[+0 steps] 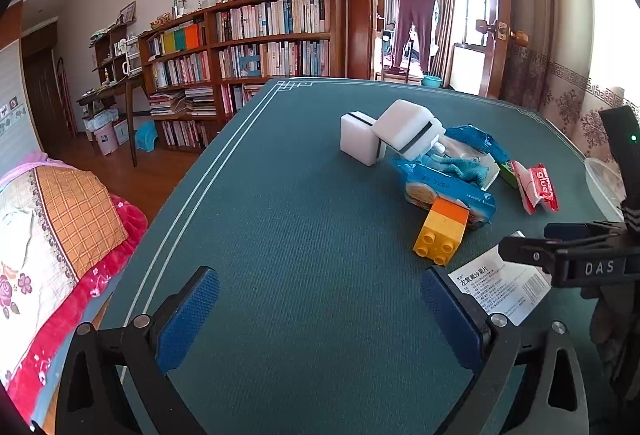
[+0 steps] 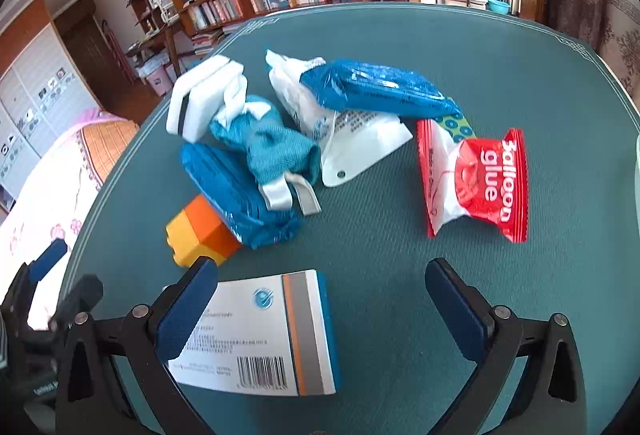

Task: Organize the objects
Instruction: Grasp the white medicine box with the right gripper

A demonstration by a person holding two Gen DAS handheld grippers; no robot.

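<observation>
A pile of objects lies on the green table (image 1: 304,195). It holds two white sponges (image 1: 376,135) (image 2: 200,99), blue plastic packs (image 1: 444,187) (image 2: 376,87), a teal cloth (image 2: 264,143), a yellow-orange toy brick (image 1: 440,231) (image 2: 200,231) and a red balloon glue packet (image 1: 538,187) (image 2: 480,183). A white medicine box (image 1: 500,287) (image 2: 272,331) lies nearest. My left gripper (image 1: 320,315) is open and empty over bare table, left of the pile. My right gripper (image 2: 320,315) is open and empty, its left finger (image 2: 184,315) over the medicine box.
A clear plastic container (image 1: 604,183) stands at the table's right edge. A bed with a patterned quilt (image 1: 52,243) lies left of the table. Bookshelves (image 1: 256,47) line the far wall. The right gripper's body (image 1: 580,259) shows at the right in the left wrist view.
</observation>
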